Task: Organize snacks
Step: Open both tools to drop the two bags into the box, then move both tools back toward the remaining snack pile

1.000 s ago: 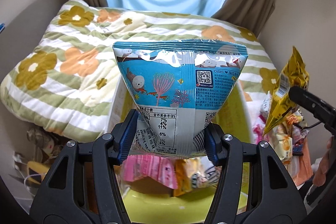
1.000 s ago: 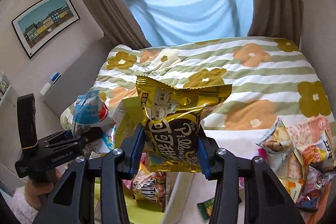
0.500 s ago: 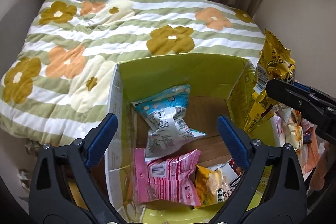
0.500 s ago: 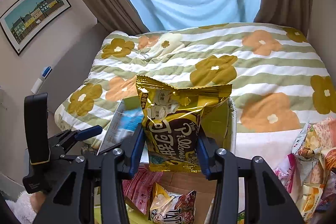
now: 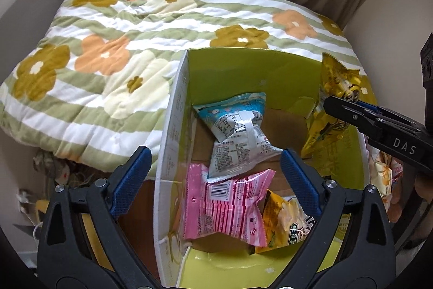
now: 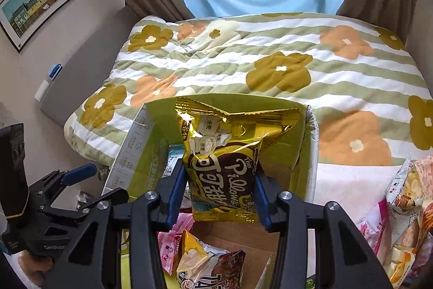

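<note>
A green-lined cardboard box [image 5: 243,67] stands open on the bed. A blue and white snack bag [image 5: 238,121] lies loose inside it, above a pink bag [image 5: 224,207] and a yellow bag [image 5: 284,218]. My left gripper [image 5: 213,153] hangs open over the box, holding nothing. My right gripper [image 6: 219,180] holds a gold snack bag [image 6: 224,153] upright over the box's far right part [image 6: 300,153]. Its jaws are opening, and both pads still touch the bag's lower half. In the left wrist view the gold bag [image 5: 335,80] shows at the box's right wall.
A striped flowered quilt [image 5: 108,58] covers the bed behind and left of the box. Several loose snack packets [image 6: 406,194] are piled on the bed to the right of it. Curtains and a blue drape stand at the far end. Clutter lies on the floor at left.
My left gripper opened and the blue bag fell into the box. Both grippers sank toward the box. The right one carried the gold bag from beside the box to above it.
</note>
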Demonstrator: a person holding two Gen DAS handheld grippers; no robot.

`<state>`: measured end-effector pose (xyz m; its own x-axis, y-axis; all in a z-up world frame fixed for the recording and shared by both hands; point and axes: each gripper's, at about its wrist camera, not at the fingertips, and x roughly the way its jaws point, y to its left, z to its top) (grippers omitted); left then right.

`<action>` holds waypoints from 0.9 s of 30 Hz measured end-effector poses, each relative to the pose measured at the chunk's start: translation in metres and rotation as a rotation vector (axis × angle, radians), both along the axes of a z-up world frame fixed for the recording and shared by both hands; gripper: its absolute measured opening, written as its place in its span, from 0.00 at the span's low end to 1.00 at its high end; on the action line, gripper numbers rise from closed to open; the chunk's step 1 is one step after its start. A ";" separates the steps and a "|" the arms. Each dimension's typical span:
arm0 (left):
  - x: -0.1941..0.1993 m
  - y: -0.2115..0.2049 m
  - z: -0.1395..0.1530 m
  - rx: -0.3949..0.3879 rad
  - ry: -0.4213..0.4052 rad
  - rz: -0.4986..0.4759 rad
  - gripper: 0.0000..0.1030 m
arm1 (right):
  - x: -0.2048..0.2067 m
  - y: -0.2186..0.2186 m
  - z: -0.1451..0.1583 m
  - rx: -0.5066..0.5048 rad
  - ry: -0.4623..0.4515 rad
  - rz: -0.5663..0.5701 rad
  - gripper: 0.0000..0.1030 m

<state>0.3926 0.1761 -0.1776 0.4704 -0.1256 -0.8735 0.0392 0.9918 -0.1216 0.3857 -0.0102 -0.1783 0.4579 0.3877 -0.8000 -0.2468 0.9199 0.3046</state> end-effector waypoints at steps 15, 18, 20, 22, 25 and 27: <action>-0.028 -0.001 0.020 0.008 -0.040 0.001 0.93 | -0.038 0.004 0.019 0.000 -0.099 0.059 1.00; -0.035 -0.007 0.028 0.009 -0.058 -0.018 0.93 | -0.051 -0.003 0.031 0.013 -0.120 0.037 1.00; -0.038 -0.012 0.034 -0.003 -0.074 -0.034 0.93 | -0.058 -0.011 0.041 0.018 -0.137 0.018 1.00; -0.041 -0.020 0.040 -0.016 -0.092 -0.055 0.93 | -0.067 -0.019 0.050 0.014 -0.150 -0.003 1.00; -0.043 -0.035 0.049 -0.031 -0.113 -0.094 0.93 | -0.080 -0.035 0.062 -0.007 -0.168 -0.046 1.00; -0.044 -0.049 0.054 -0.032 -0.126 -0.117 0.93 | -0.088 -0.048 0.069 -0.006 -0.177 -0.073 1.00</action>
<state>0.3482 0.1267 -0.1233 0.5567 -0.2132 -0.8029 0.1712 0.9752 -0.1402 0.2979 -0.0580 -0.1094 0.6186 0.3439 -0.7065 -0.2282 0.9390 0.2572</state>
